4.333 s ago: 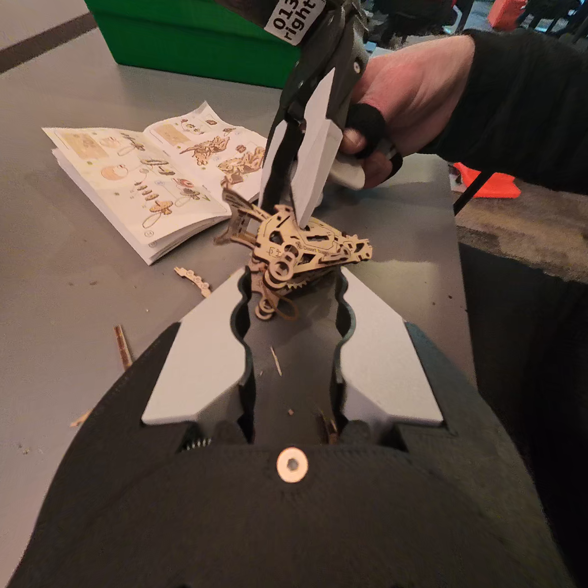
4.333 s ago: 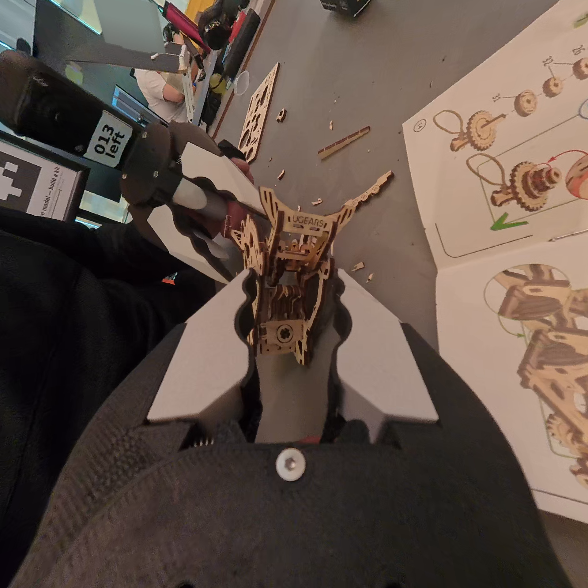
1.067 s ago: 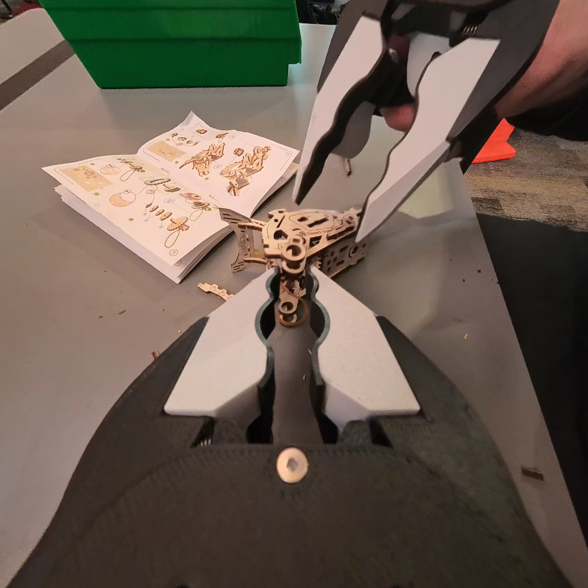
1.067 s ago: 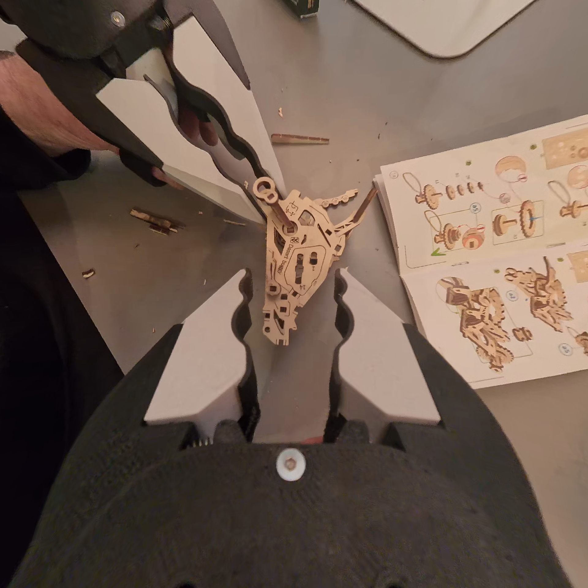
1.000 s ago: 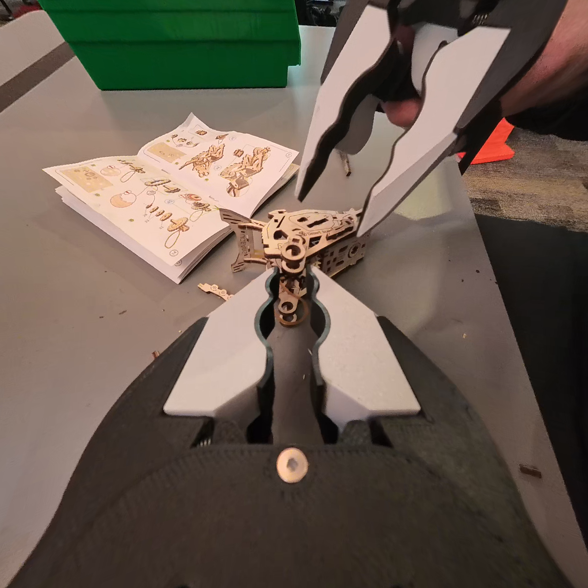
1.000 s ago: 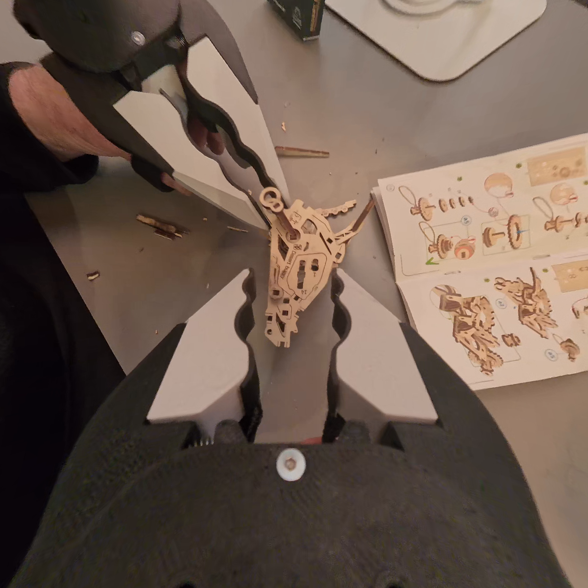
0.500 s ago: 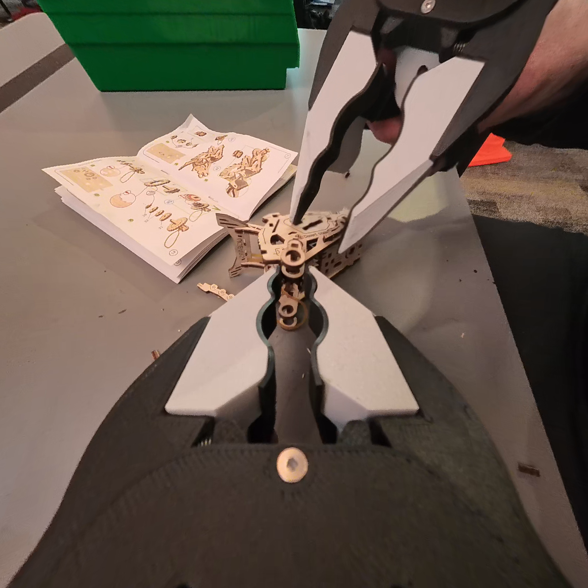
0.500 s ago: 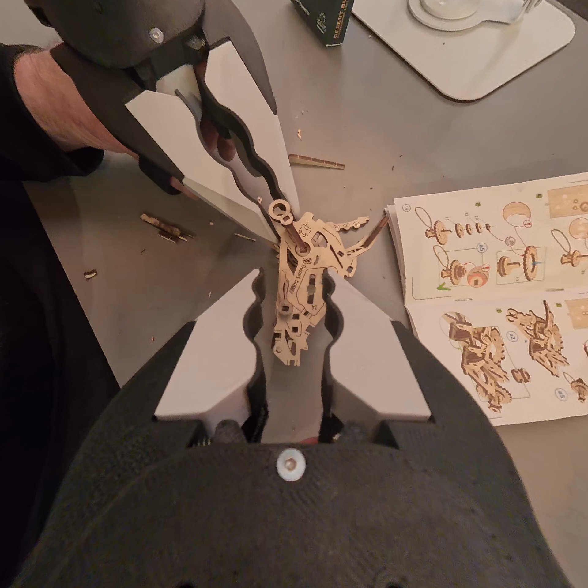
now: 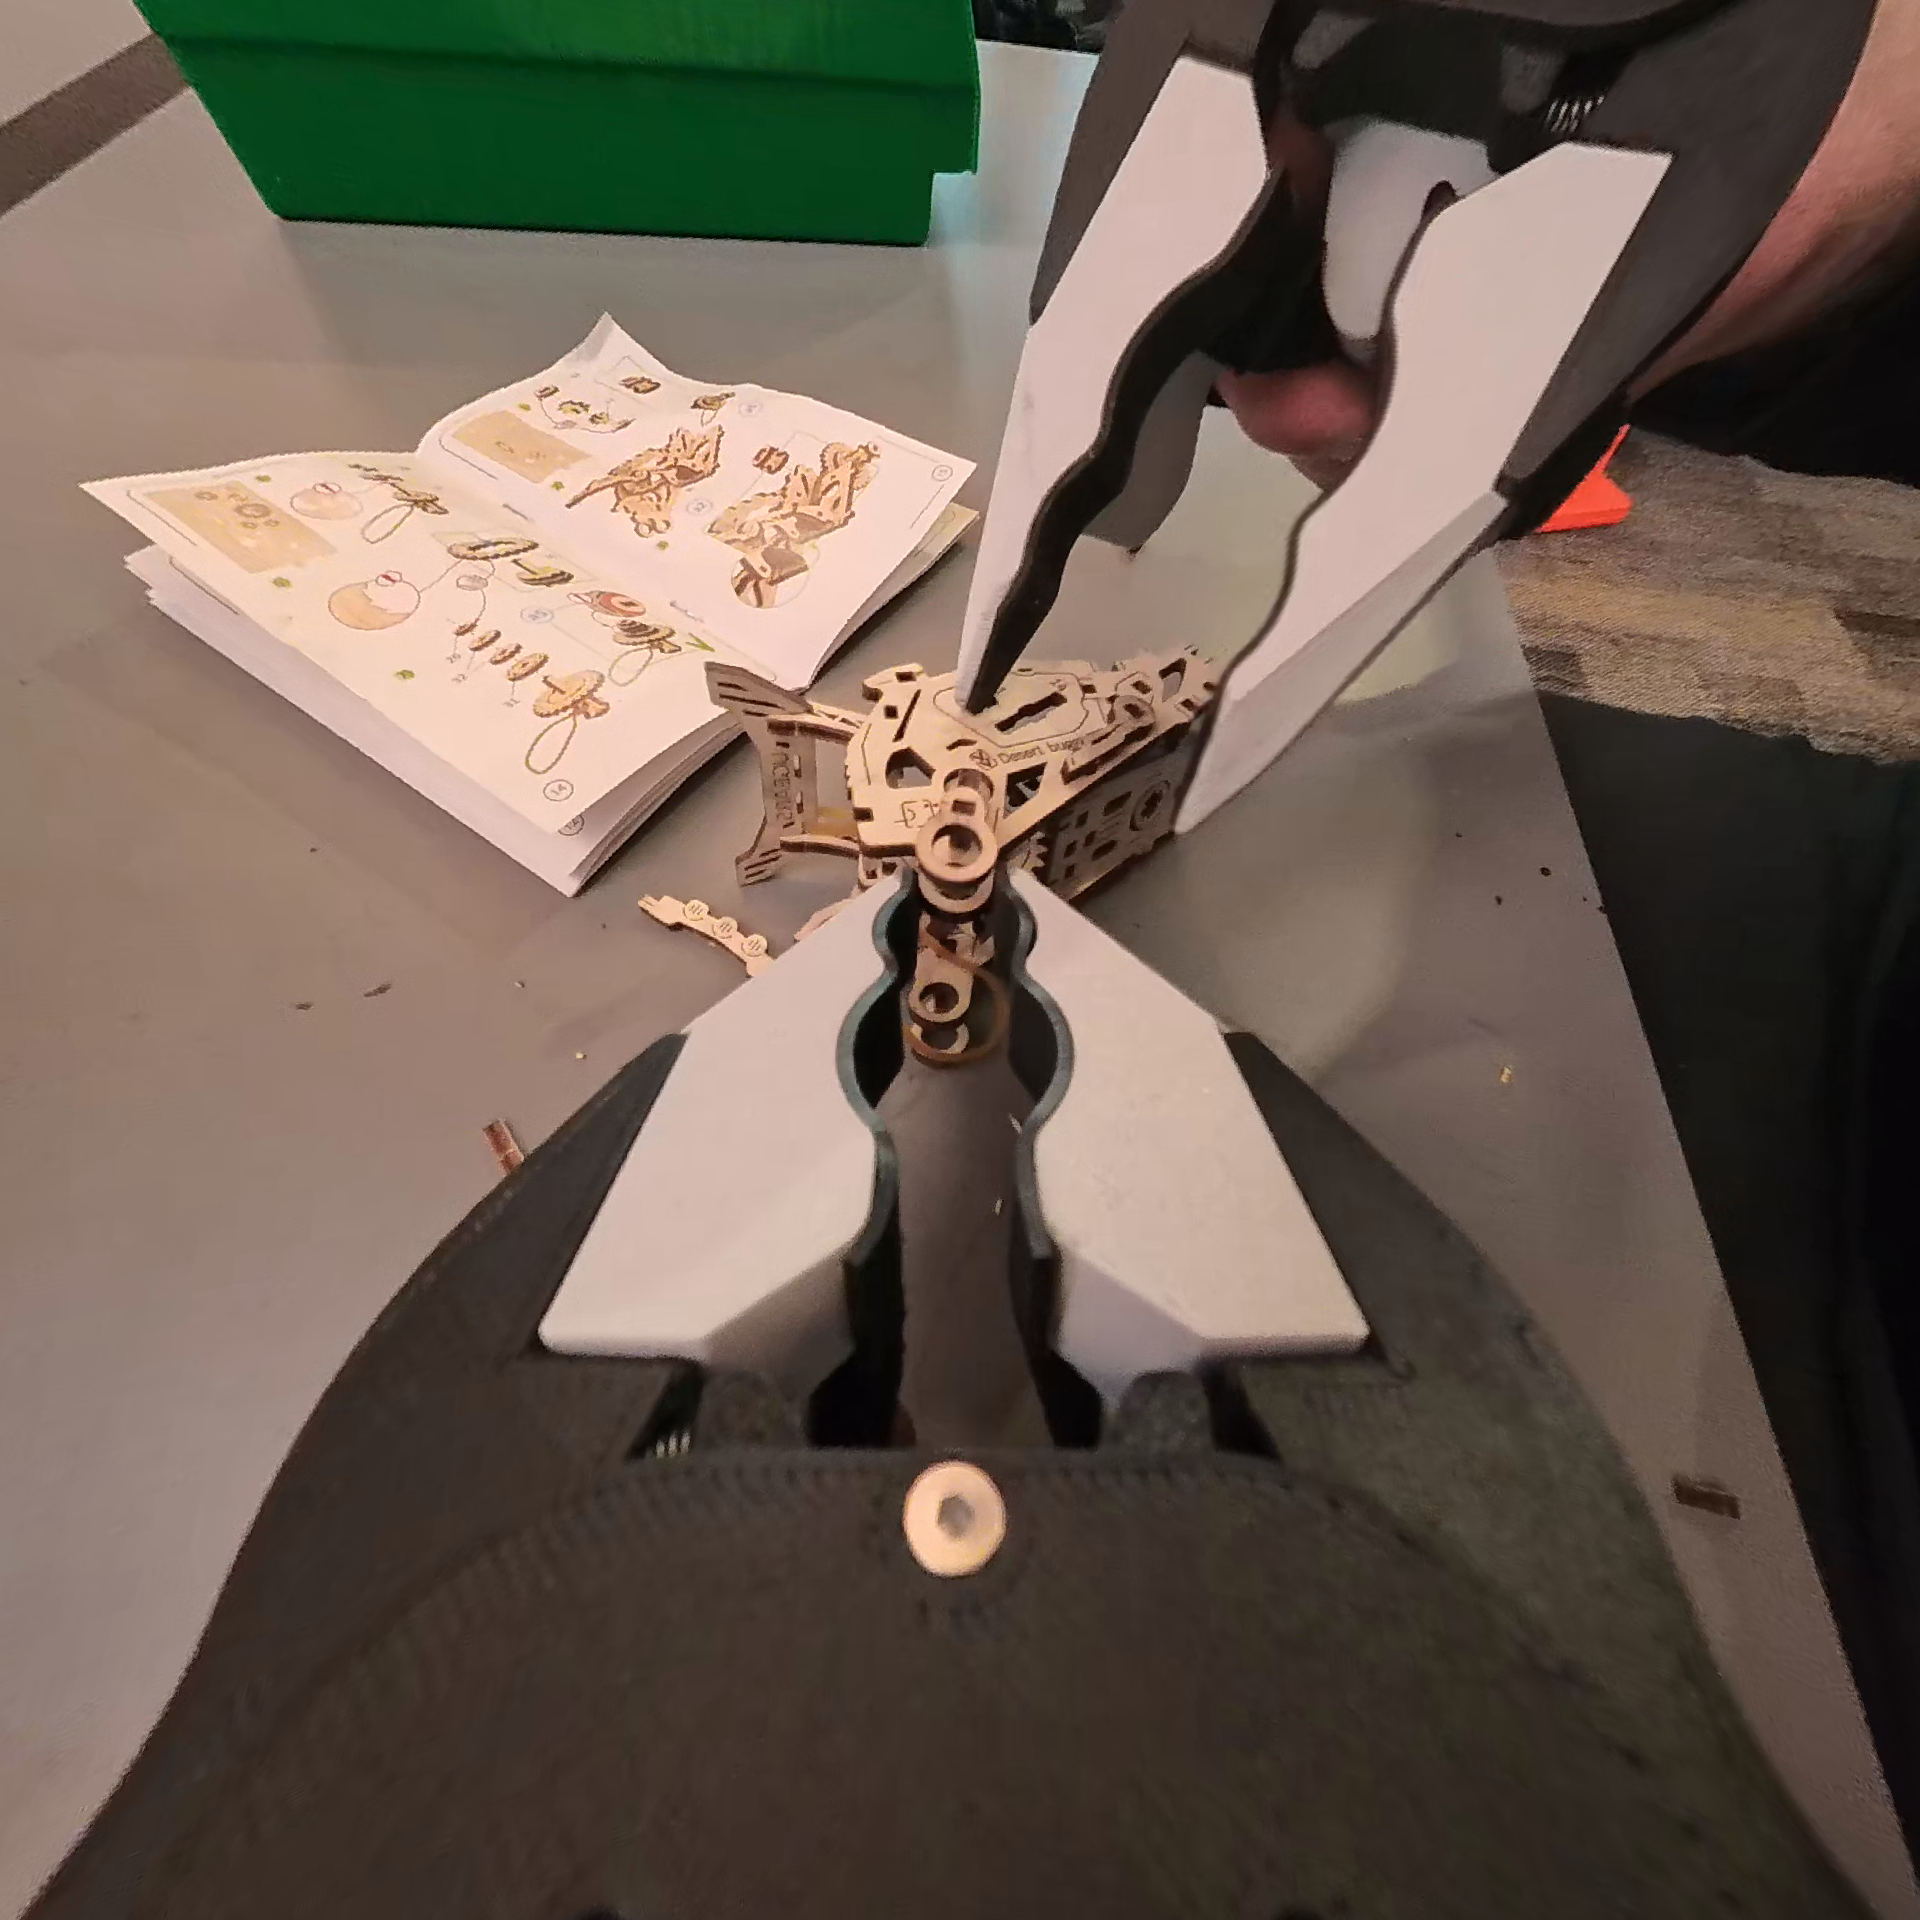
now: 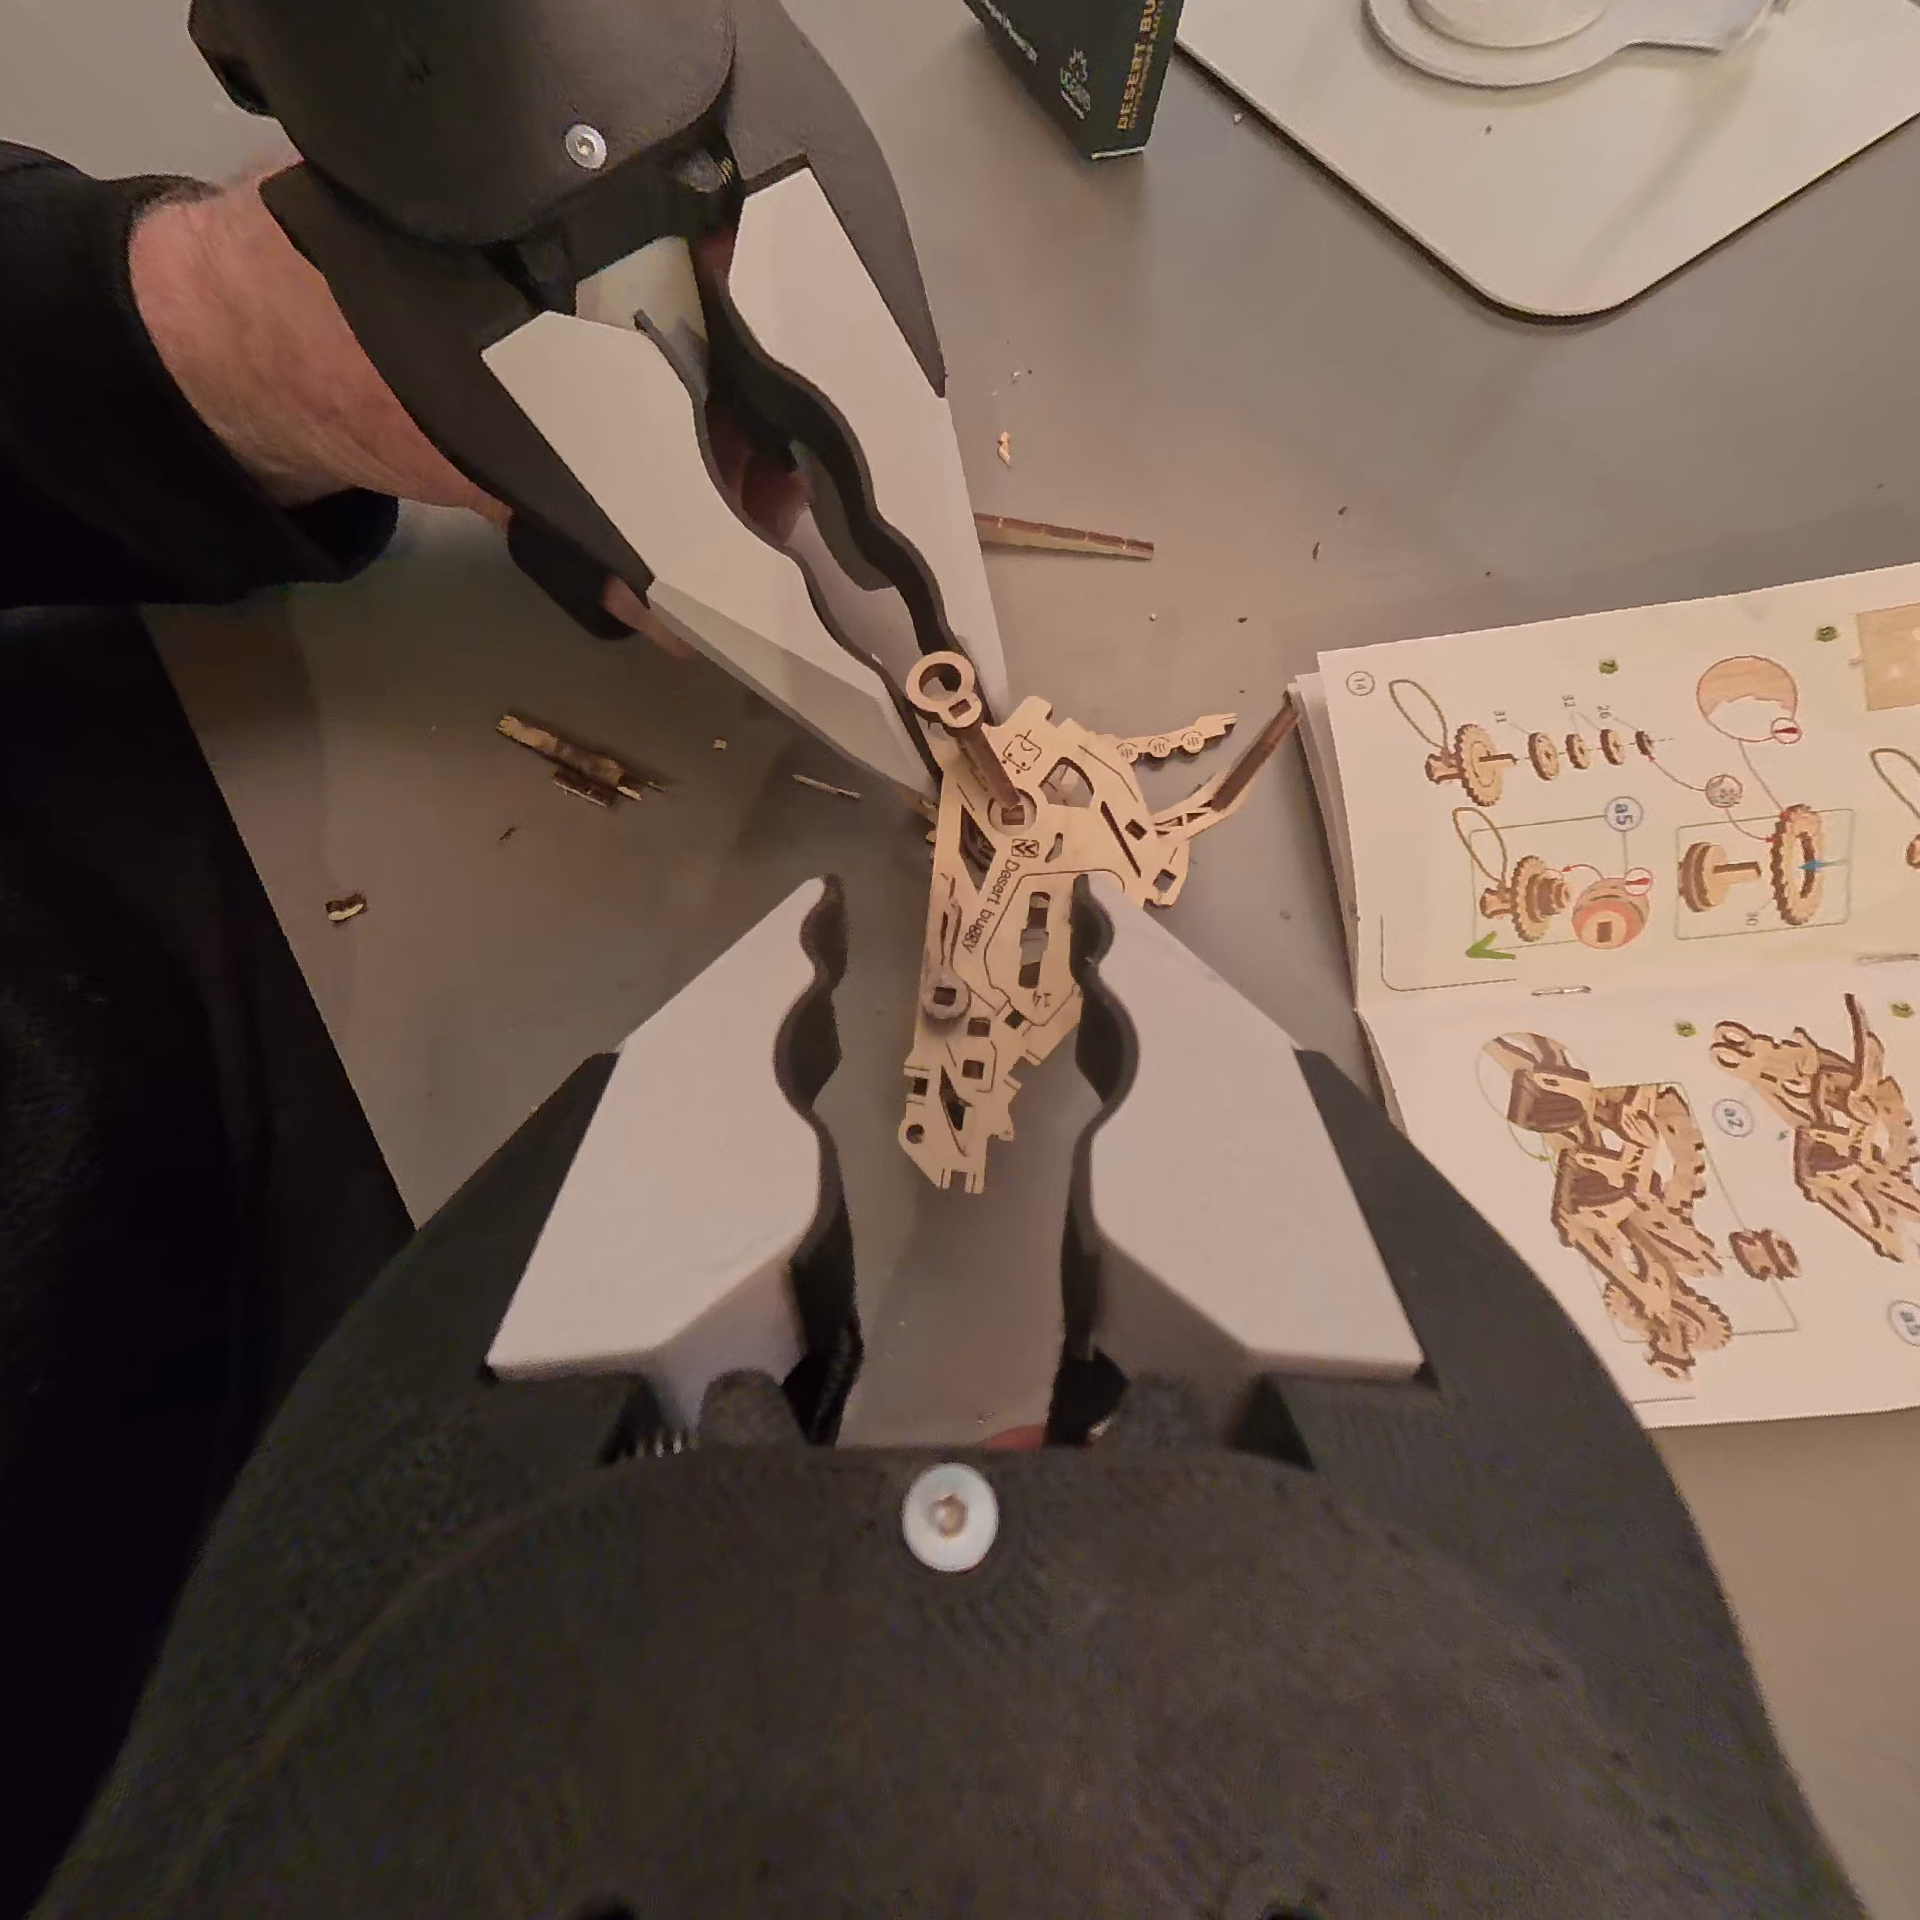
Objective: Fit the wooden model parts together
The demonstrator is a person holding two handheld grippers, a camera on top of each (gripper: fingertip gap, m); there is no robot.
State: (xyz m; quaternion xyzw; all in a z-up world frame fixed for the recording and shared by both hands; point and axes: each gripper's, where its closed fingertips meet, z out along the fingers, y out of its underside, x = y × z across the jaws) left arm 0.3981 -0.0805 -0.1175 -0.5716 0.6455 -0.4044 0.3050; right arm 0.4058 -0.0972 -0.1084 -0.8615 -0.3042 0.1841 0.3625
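The wooden model body (image 9: pixel 1039 748) lies on the grey table (image 9: pixel 260 1039). My left gripper (image 9: pixel 956 894) is shut on a small wooden key-shaped shaft part (image 9: pixel 961 862) with rings on it. In the right wrist view the key (image 10: pixel 940 691) has its shaft in a round hole of the model's top plate (image 10: pixel 997 935). My right gripper (image 10: pixel 956 914) is open and comes down over the model. One fingertip (image 9: pixel 982 686) touches the top plate and the other finger (image 9: pixel 1247 717) stands beside the model's end. The left gripper (image 10: pixel 940 732) reaches in from the upper left.
An open instruction booklet (image 9: pixel 499 623) lies left of the model and shows in the right wrist view (image 10: pixel 1621 987). A green box (image 9: pixel 582 104) stands behind. A dark carton (image 10: pixel 1081 73), a white mat (image 10: pixel 1558 208) and wood scraps (image 10: pixel 582 764) lie around. The table edge (image 9: pixel 1579 883) is close. My left and right fingertips are right by each other. The dark carton (image 10: pixel 1081 73) is about equally far from each gripper, around 25 cm.
The right gripper, which earlier held the model in the air, has let it down on the table, opened, and now lowers over it. The left gripper closed on the key part and stays there.
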